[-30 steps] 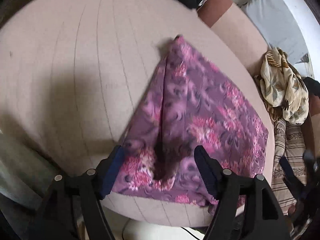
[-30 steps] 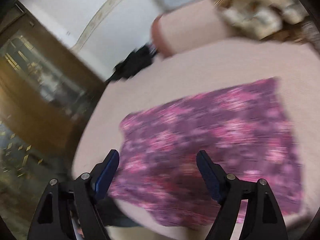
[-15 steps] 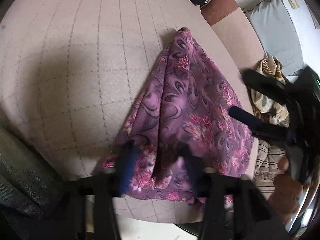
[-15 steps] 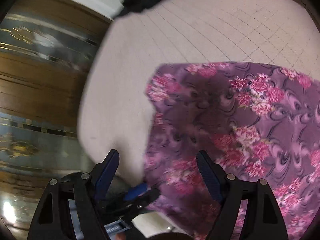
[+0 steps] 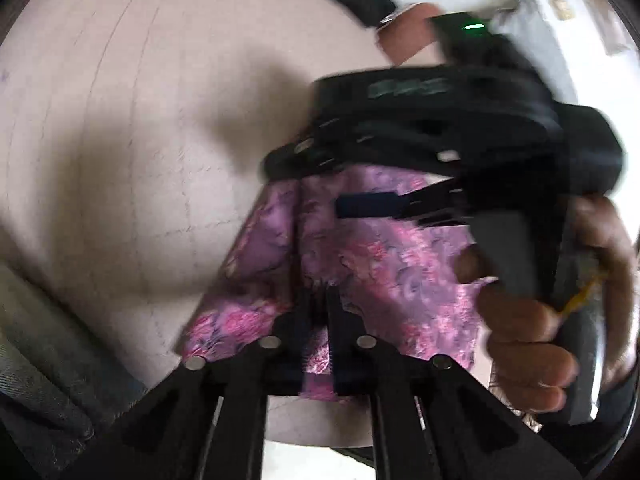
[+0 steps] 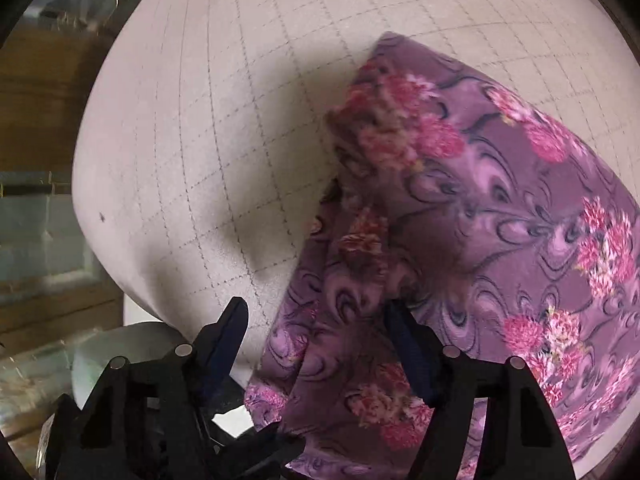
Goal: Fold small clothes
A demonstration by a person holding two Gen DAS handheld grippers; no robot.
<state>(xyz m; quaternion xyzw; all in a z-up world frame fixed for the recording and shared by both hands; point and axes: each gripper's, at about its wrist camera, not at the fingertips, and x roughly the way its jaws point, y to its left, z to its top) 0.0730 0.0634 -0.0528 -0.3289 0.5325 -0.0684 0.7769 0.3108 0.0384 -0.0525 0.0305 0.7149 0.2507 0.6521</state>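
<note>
Left gripper [image 5: 320,304] was found closed on the near edge of the cloth [image 5: 360,256], its fingers drawn together with a fold of purple floral fabric pinched between them. Right gripper [image 6: 316,344] stood open, one finger on bare cushion [image 6: 200,140] and the other against the cloth [image 6: 480,220], nothing clamped. The cloth lay on the pale gridded cushion near its front edge, partly raised into a peaked ridge and not yet flat. In the left view the right gripper [image 5: 372,206] crossed above the cloth, held in the person's hand [image 5: 528,328]; that view was blurred and fine detail could not be confirmed. In the inspector's judgement the step in hand was securing a second hold so that the edge could be carried over into a fold. To do this well, the right gripper should close on a single clean edge near the corner, level with the left hold, taking both layers and not a bunched handful. The two holds should then be drawn apart enough to take out slack before lifting, and the edge laid over squarely, using the grid lines as a guide. Risk noted: the thin fabric could slip or crease along the existing ridge if lifted unevenly.
</note>
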